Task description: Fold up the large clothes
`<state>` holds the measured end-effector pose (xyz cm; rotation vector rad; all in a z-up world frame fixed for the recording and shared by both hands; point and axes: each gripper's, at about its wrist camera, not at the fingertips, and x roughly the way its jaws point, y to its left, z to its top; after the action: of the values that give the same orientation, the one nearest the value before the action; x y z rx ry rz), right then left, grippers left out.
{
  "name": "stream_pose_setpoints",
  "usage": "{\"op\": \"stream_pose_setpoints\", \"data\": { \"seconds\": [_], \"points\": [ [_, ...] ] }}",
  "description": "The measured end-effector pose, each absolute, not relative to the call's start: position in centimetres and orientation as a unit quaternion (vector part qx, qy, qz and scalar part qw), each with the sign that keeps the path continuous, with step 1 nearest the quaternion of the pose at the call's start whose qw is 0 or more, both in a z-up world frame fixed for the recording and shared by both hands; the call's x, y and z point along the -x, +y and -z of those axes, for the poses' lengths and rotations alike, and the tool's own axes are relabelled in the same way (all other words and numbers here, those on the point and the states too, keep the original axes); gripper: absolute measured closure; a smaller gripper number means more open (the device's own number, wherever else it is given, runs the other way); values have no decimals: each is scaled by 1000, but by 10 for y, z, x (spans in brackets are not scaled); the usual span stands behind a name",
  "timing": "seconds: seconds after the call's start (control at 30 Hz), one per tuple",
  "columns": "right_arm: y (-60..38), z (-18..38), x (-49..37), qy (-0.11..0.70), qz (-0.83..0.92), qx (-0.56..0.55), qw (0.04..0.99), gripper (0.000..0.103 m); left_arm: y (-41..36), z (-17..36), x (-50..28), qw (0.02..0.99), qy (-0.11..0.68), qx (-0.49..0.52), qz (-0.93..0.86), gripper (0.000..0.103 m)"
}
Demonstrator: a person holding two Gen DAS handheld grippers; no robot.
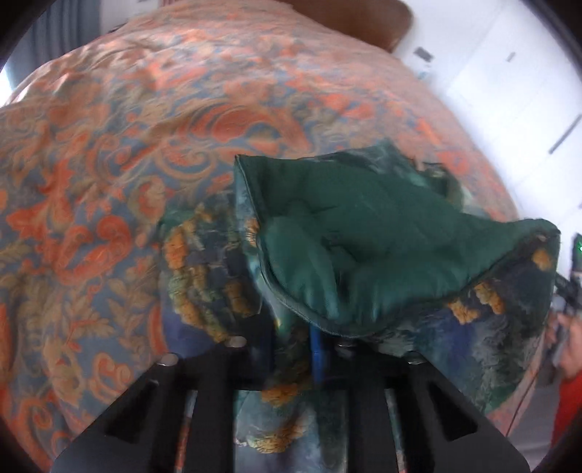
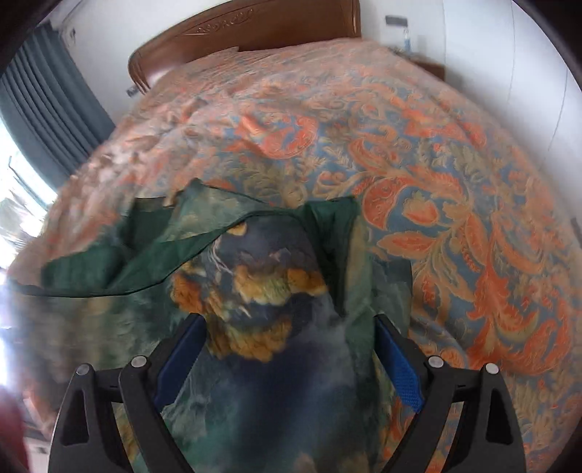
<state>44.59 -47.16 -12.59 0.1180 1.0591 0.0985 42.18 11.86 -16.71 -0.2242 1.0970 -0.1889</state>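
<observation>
Left gripper [image 1: 315,349]: jaws pinched tight on dark green padded floral garment [image 1: 382,251], lower centre.
Right gripper [image 2: 287,353]: jaws spread wide, garment [image 2: 262,291] between, unpinched.
Beneath: orange-and-blue paisley bedspread [image 2: 454,203].
Upper frame: carved brown wooden headboard [image 2: 254,29].

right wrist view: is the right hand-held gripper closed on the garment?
No. The right hand-held gripper stands wide open, its blue pads apart, with the green garment lying between them.

I counted one garment [image 1: 363,236], green-lined with a dark print, lying at the near edge of one bed [image 2: 454,182]. I held two tongs, the left tongs [image 1: 316,349] and the right tongs [image 2: 287,349]. One wooden headboard [image 2: 254,32] stood at the far edge.
</observation>
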Motion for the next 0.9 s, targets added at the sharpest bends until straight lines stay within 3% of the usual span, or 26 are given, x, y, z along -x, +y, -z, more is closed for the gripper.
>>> {"op": "stream_pose_setpoints", "data": {
  "seconds": [0.03,0.07,0.1,0.13,0.3,0.43,0.57,0.7,0.9],
  "points": [
    [-466,125,-444,498,-37,-42,865,28,119,164,-419,847,514,101,89,94],
    [-463,123,-441,493,-32,-33,869,63,121,156,-413,855,503,88,89,95],
    [-457,116,-436,484,-16,-4,875,79,123,149,-409,860,495,83,91,96],
    [-454,109,-432,477,-5,19,879,86,127,143,-406,865,486,85,94,96],
    [-458,49,-419,394,0,31,918,89,146,107,-410,891,429,125,82,96],
    [-463,30,-437,350,9,2,937,89,141,132,-437,894,429,125,28,96],
    [-462,76,-472,387,38,5,921,89,137,194,-451,869,476,139,1,95],
    [-470,154,-489,466,56,-2,883,89,135,209,-448,871,468,151,3,94],
    [-485,169,-490,465,50,-27,884,83,142,215,-451,863,476,167,8,92]
  ]
}}
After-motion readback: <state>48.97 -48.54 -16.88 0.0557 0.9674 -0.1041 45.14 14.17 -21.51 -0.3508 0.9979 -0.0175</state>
